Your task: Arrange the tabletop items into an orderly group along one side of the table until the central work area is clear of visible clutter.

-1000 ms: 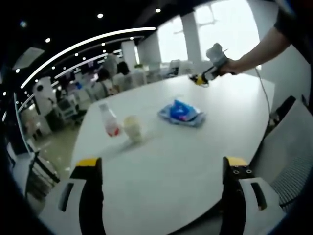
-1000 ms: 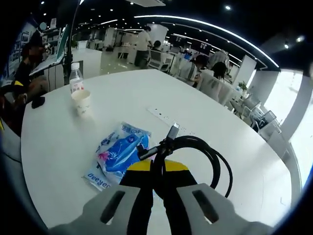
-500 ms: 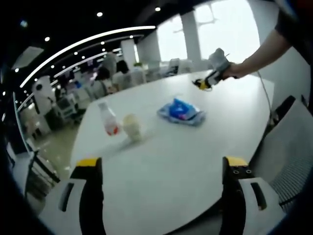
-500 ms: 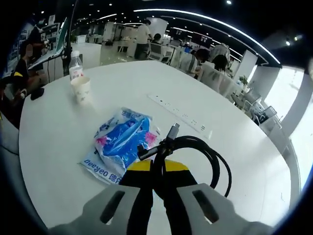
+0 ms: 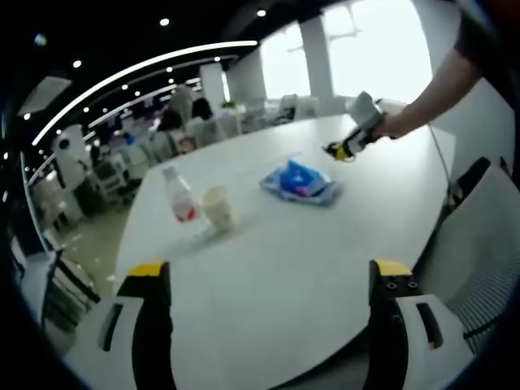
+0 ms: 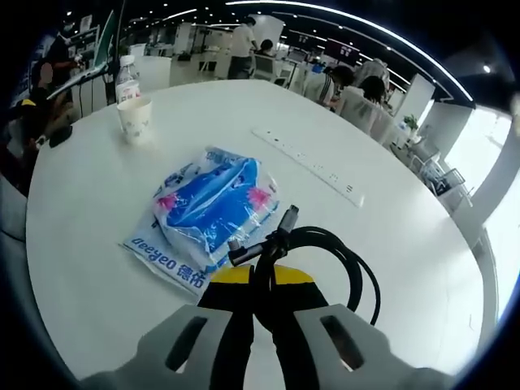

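My right gripper (image 6: 262, 280) pinches a coiled cable (image 6: 325, 248) just beside the blue pack (image 6: 210, 210); my left gripper (image 5: 268, 280) is spread wide over bare desk (image 5: 276, 244).

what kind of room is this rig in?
Most likely an open-plan office or coworking floor: a big round white table with a built-in power strip, people seated at rows of desks behind it, and long ceiling light strips overhead.

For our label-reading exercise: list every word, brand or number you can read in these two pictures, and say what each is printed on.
"deeyeo": on the near edge of the blue packet, printed upside down in the right gripper view.
Two Chinese characters beside it: too blurred to read.
Bottle label: too small to read.
Paper cup print: too small to read.
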### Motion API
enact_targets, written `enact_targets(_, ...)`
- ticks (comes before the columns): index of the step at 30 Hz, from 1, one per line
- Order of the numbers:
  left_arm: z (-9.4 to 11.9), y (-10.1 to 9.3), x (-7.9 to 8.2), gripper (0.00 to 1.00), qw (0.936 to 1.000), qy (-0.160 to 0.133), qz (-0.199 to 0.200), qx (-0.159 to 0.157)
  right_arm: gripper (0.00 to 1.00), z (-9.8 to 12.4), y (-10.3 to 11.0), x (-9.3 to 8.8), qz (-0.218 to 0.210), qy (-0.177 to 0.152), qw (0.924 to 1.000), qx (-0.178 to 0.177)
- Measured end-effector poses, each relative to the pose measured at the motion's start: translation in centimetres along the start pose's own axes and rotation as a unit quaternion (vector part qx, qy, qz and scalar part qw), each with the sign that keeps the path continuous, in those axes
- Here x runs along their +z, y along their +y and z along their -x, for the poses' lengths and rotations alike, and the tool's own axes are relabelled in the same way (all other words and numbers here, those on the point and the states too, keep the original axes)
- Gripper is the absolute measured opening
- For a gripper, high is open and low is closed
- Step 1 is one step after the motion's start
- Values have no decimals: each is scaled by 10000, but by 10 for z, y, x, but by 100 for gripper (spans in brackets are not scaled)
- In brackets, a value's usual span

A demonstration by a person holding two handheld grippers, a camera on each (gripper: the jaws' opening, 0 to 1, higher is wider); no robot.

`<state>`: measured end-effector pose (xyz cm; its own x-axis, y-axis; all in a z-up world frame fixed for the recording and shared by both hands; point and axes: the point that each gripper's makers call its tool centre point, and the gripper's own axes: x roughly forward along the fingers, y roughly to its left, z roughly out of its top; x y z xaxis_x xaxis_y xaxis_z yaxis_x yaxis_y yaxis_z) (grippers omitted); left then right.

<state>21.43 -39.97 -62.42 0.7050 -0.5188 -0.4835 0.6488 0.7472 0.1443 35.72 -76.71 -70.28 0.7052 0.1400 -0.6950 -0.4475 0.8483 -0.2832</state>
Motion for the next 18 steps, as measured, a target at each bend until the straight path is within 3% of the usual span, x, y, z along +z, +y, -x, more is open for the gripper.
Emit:
enact_targets(10,-2,0,-5,98,9999,133,-13,9,5,-17,9,-24,-109,246,9996,70)
enact_targets(18,-2,0,-8,98,9998,208,-22,-9,5,-24,16,-30,-85,312,9994,133)
